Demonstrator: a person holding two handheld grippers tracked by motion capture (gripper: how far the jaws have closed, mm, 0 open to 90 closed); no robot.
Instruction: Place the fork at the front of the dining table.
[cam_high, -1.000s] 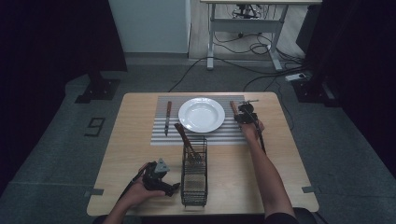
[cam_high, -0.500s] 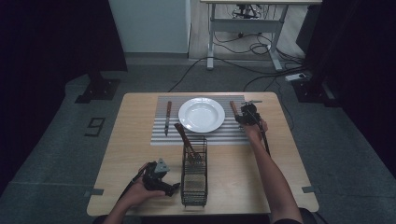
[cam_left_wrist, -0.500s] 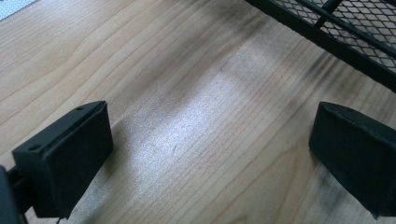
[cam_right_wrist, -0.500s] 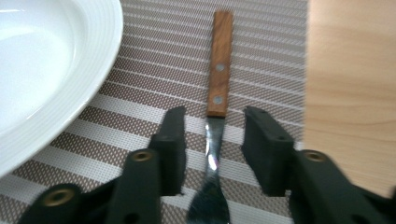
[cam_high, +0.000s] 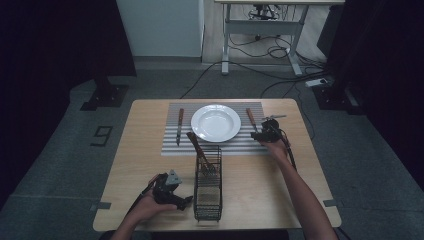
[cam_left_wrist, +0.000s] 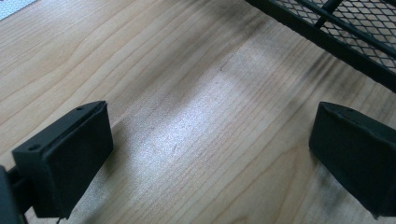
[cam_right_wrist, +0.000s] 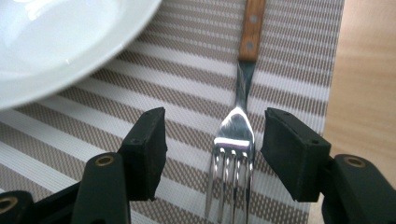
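- We had our right tongs (cam_right_wrist: 212, 154) low over the fork (cam_right_wrist: 238, 116), jaws just opened and released, the steel tines lying between the pads without either pad pressing them
- The fork lay flat on the striped placemat (cam_right_wrist: 187, 70) just right of the white plate (cam_high: 216, 122), its wooden handle pointing away from us and its tines toward us
- We judged the step to be letting go cleanly: the jaws should spread a little more and lift straight up, so that neither pad catches the tines and drags the fork askew from its line beside the plate
- Our left tongs (cam_left_wrist: 210, 158) rested spread and empty on the bare desk (cam_left_wrist: 187, 93), just left of the black wire caddy (cam_high: 207, 182) that stood on our side of the plate
- The fork was polished steel with a riveted, warm brown wooden handle; it looked slim and apt to slide on the woven mat
- The placemat had a coarse weave in grey and white bands; the plate was glossy, round and shallow
- A knife (cam_high: 180, 125) with a like handle lay left of the plate, and another wooden-handled utensil (cam_high: 197, 147) leaned in the caddy
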